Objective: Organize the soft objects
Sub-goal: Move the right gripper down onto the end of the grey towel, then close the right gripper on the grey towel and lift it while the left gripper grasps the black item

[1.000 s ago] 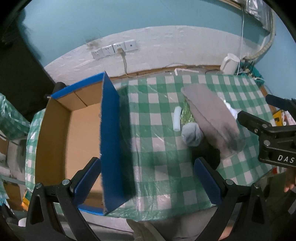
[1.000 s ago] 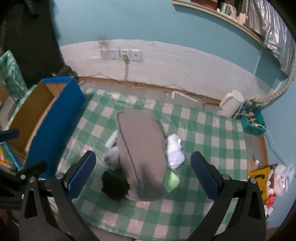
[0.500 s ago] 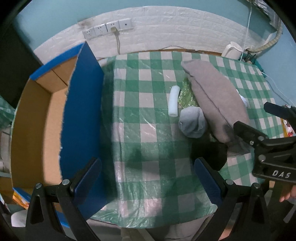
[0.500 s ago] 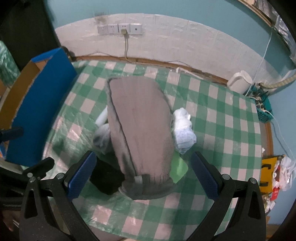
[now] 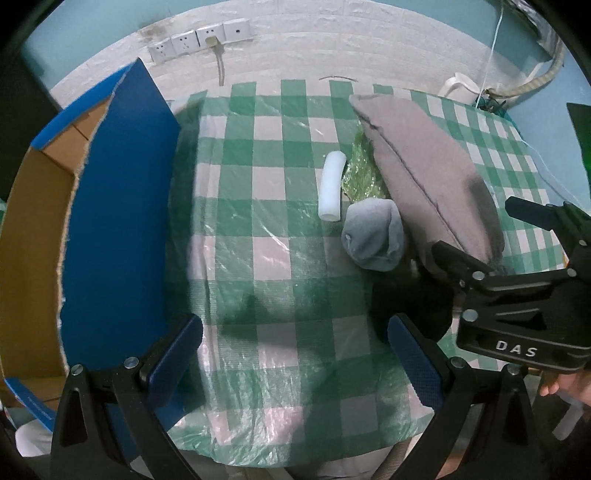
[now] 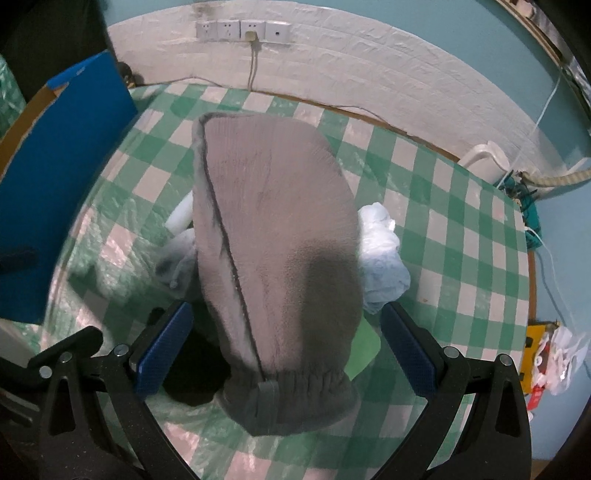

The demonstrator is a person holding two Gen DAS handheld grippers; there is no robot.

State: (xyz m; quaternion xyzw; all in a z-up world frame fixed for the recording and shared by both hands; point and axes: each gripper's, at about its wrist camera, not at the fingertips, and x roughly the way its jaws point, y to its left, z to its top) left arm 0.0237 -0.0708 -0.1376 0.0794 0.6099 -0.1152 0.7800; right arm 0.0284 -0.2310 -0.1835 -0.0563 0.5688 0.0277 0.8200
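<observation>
A long grey fleece mitt [image 6: 280, 258] lies on the green checked table, also in the left wrist view [image 5: 424, 173]. My right gripper [image 6: 284, 347] is open, its jaws on either side of the mitt's cuff end. Beside the mitt lie a balled grey sock [image 5: 373, 236], a white foam tube [image 5: 331, 192], a black cloth [image 5: 406, 306], a white crumpled bag [image 6: 380, 258] and a green sponge [image 6: 364, 347]. My left gripper [image 5: 295, 358] is open and empty above bare tablecloth near the front edge. The right gripper body [image 5: 517, 295] shows in the left wrist view.
An open blue cardboard box [image 5: 110, 206] stands at the table's left edge. A white kettle [image 6: 484, 158] sits at the back right. Wall sockets [image 6: 240, 29] with a cable are behind. Clutter [image 6: 546, 354] lies right of the table.
Both grippers have moved forward and lower toward the table. The right one has closed in over the mitt, so its jaws now flank the cuff end.
</observation>
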